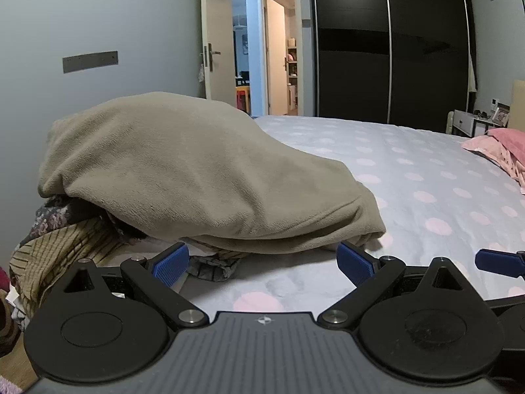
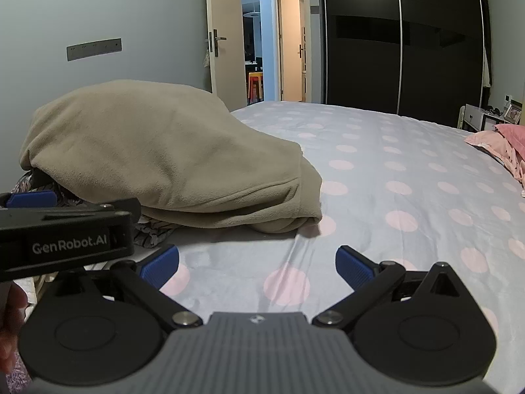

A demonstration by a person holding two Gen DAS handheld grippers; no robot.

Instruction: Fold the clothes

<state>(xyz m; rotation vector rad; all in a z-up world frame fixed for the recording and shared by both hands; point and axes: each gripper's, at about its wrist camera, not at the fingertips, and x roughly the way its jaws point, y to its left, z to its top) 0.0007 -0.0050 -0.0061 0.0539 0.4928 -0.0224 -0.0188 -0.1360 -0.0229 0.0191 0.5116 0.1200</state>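
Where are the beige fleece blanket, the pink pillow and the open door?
beige fleece blanket [image 1: 183, 164], left wrist view, middle of its top surface
pink pillow [image 2: 512, 133], right wrist view, its upper face
open door [image 2: 226, 32], right wrist view, door panel beside the handle

A beige fleece [image 1: 183, 167] lies heaped over a pile of clothes [image 1: 62, 229] at the left edge of the bed, draped like a soft mound, its stitched hem [image 2: 262, 193] folded under at the front right corner and resting on the sheet. Beneath its left edge peek a dark floral garment [image 1: 52, 213] and a tan striped one [image 1: 49, 256], both crumpled. A grey patterned piece [image 1: 213, 267] sticks out under the front edge, lying bunched on the sheet.
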